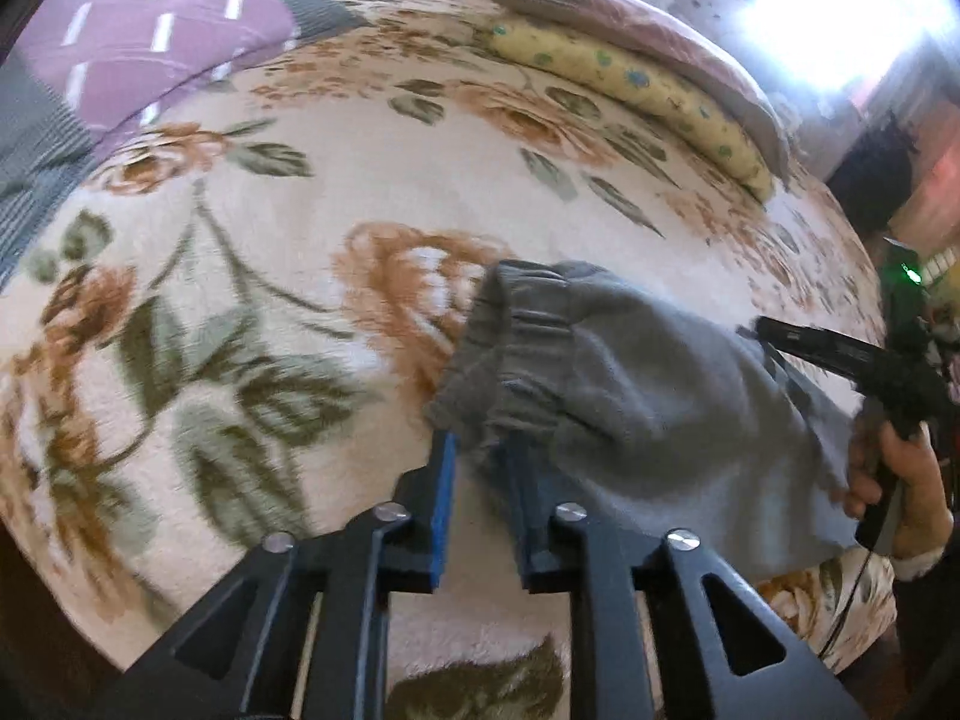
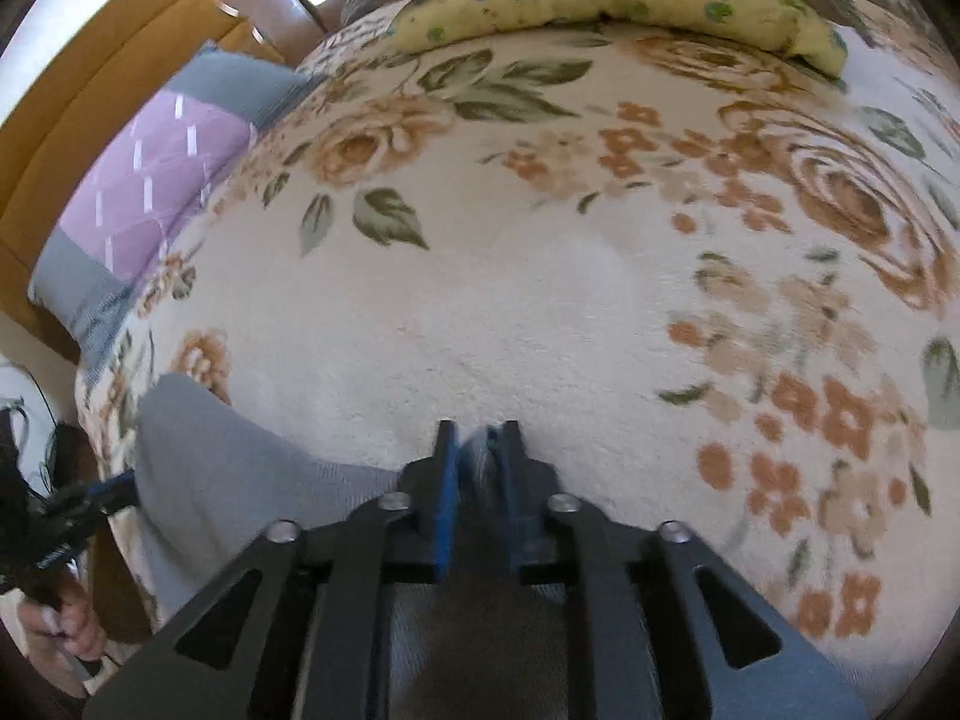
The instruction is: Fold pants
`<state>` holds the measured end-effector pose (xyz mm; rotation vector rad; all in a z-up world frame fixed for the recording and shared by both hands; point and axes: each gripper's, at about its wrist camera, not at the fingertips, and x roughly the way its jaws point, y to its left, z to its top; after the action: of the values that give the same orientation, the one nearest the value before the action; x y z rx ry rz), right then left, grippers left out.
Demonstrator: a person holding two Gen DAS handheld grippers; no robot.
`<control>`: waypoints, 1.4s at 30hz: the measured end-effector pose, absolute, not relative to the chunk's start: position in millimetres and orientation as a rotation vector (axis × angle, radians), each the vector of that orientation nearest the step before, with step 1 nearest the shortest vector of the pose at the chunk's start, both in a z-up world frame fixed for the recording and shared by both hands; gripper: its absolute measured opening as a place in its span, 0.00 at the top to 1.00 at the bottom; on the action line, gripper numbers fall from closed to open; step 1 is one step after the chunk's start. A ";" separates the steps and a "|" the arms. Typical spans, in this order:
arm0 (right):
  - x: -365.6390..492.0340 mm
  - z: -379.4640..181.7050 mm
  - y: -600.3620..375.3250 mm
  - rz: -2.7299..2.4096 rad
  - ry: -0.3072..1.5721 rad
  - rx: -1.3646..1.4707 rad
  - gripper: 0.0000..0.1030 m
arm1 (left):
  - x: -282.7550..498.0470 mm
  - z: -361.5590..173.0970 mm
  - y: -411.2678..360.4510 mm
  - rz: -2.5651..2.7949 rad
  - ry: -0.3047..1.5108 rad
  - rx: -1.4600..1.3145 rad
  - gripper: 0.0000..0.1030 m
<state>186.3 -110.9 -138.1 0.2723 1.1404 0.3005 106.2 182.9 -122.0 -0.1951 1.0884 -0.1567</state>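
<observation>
Grey pants lie on a floral blanket, the gathered elastic waistband facing left in the left wrist view. My left gripper sits at the waistband's near edge. Its blue pads stand apart with a fold of cloth between the tips and blanket showing through the gap. In the right wrist view my right gripper is shut on a pinch of the pants, and grey cloth sticks up between its pads. The right gripper reaches in over the pants, held by a hand.
A purple pillow lies at the far left and a yellow dotted pillow along the far edge of the bed. A wooden headboard stands behind the purple pillow. The blanket stretches wide beyond the pants.
</observation>
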 end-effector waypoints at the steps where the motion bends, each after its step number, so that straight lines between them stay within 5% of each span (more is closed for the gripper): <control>1: 181.2 -128.9 -117.3 0.290 1.113 0.284 0.53 | 103.0 -115.8 185.8 -0.142 1.075 -0.197 0.79; 9: 124.0 -86.7 -168.1 0.280 1.009 0.382 0.48 | 94.6 -79.3 147.7 -0.198 1.022 -0.126 0.76; 14: 70.2 -82.4 -207.3 0.229 0.993 0.446 0.48 | 94.6 -63.9 85.0 -0.333 1.003 -0.060 0.62; 24: -22.9 -72.6 -296.6 0.062 0.943 0.547 0.48 | 81.7 -67.5 -34.4 -0.563 1.041 0.082 0.59; 42: -102.6 -116.1 -392.3 -0.121 0.934 0.816 0.45 | 93.3 -96.9 -252.8 -1.047 1.135 0.456 0.45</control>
<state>-102.6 -392.3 -116.1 0.8159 0.9338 -0.1212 93.3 -252.8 -96.9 0.4560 1.1350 -1.0469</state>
